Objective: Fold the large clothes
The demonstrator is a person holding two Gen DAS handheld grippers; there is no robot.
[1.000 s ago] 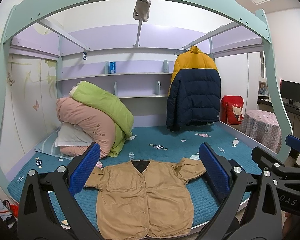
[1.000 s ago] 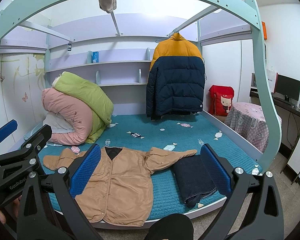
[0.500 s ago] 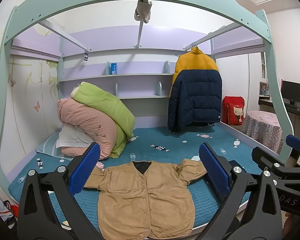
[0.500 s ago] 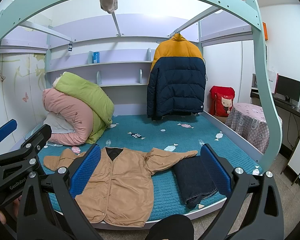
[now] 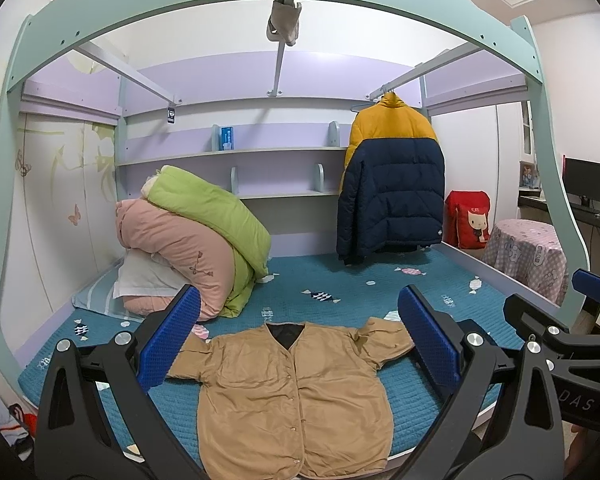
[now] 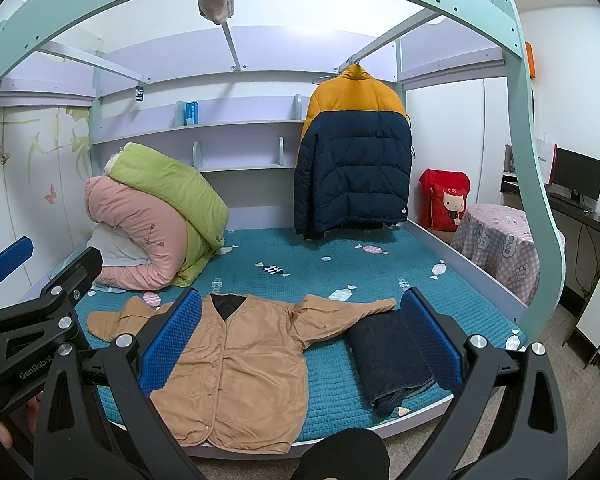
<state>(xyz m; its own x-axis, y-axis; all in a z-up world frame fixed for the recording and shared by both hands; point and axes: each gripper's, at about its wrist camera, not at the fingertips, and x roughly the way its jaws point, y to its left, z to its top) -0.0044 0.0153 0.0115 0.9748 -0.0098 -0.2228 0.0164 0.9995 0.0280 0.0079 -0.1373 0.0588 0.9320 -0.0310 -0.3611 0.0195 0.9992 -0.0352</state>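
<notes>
While the tan jacket (image 5: 292,392) lay flat and front-up at the near edge of the bed (image 5: 340,284), sleeves spread out to both sides, neither pair of tongs was touching it. Left tongs (image 5: 300,340) were spread wide with nothing between them, right tongs (image 6: 300,340) same deal. Folded dark jeans (image 6: 388,356) sat just right of the jacket, under its right sleeve tip. Farther back on the left, pink and green quilts (image 6: 156,216) were piled up, and a yellow-navy puffer coat (image 6: 352,160) hung at the far right.
</notes>
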